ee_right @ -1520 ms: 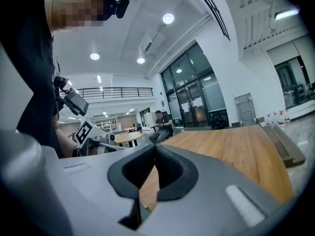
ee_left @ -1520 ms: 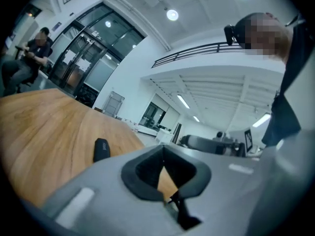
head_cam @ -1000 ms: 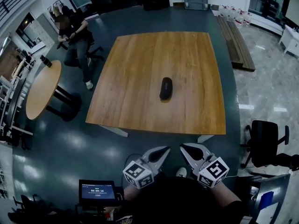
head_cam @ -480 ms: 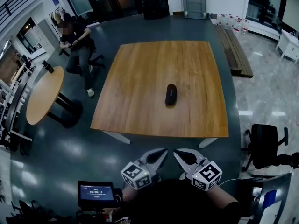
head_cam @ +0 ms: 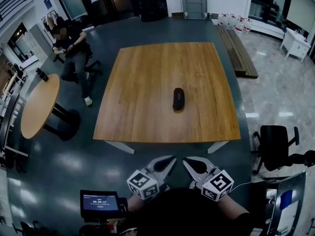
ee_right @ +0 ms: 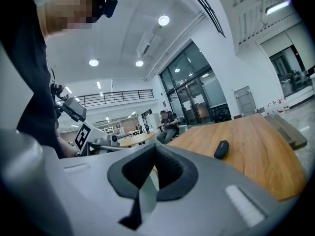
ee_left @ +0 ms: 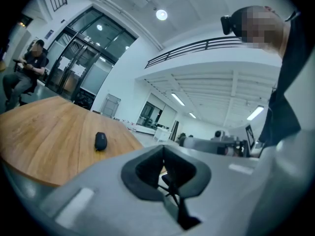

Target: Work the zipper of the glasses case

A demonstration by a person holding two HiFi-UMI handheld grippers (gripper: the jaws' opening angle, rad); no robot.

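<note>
A black, oblong glasses case (head_cam: 178, 98) lies flat near the middle of a square wooden table (head_cam: 142, 112); it shows small in the left gripper view (ee_left: 100, 140) and in the right gripper view (ee_right: 221, 149). Both grippers hover close to my body, well short of the table's near edge and far from the case. My left gripper (head_cam: 170, 160) is shut with nothing in it. The right gripper (head_cam: 187, 162) is also shut and empty, and its tip points toward the left one. Whether the case's zipper is open or closed is too small to tell.
A person sits on a chair (head_cam: 69, 43) at the far left, beside a round wooden table (head_cam: 37, 107). A black office chair (head_cam: 275, 144) stands at the right. A small screen (head_cam: 101, 200) sits low at my left. A wooden bench (head_cam: 241, 53) lies beyond the table's right side.
The view has shifted, so the table and case sit slightly differently in frame. Both grippers have drawn a little closer together below the table's near edge. Both stay shut.
</note>
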